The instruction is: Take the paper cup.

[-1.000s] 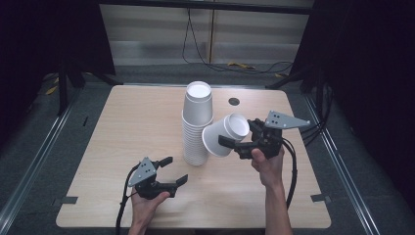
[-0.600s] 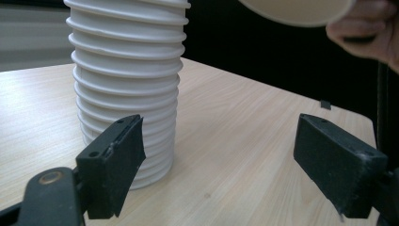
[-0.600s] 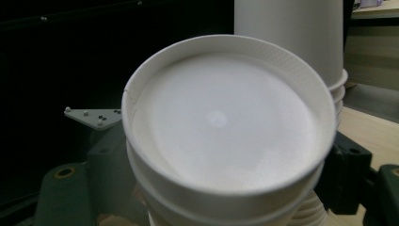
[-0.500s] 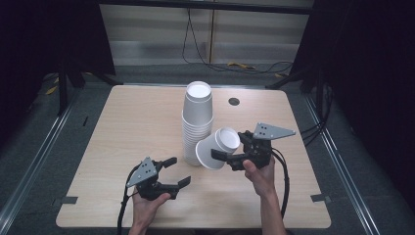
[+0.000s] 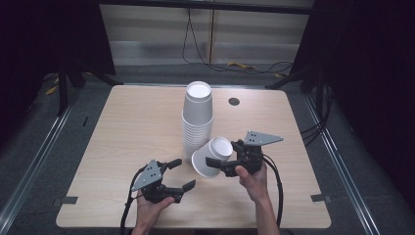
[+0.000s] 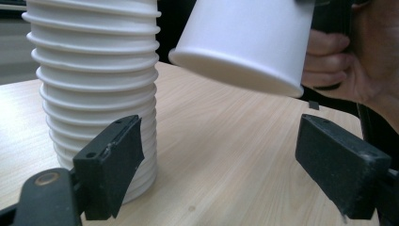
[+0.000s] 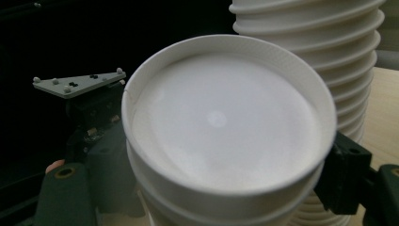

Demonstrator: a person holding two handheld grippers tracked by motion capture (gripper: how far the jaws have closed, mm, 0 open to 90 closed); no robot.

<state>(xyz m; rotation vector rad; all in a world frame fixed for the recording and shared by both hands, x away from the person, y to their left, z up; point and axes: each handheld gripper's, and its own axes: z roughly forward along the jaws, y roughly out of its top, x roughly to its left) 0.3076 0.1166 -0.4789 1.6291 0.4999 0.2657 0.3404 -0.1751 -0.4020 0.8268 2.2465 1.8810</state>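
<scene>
A tall stack of white paper cups [image 5: 197, 122] stands upright at the middle of the wooden table [image 5: 127, 127]. My right gripper [image 5: 221, 165] is shut on a single white cup [image 5: 209, 157], held tilted just right of the stack's foot, off the table. Its base [image 7: 221, 122] faces the right gripper view and its mouth points down-left. My left gripper [image 5: 182, 173] sits near the front edge, open with nothing between its jaws, just left of and below that cup. In the left gripper view the stack [image 6: 94, 80] rises at left and the held cup [image 6: 244, 42] hangs above right.
A small dark round hole [image 5: 234, 101] sits in the tabletop behind and right of the stack. Cables [image 5: 244, 66] lie on the floor beyond the far edge. Dark rails and curtains flank the table. Bare wood [image 5: 122, 112] spreads to the left.
My right gripper has carried the cup down and toward the near side, from beside the stack's middle to its foot. The left gripper has barely moved.
</scene>
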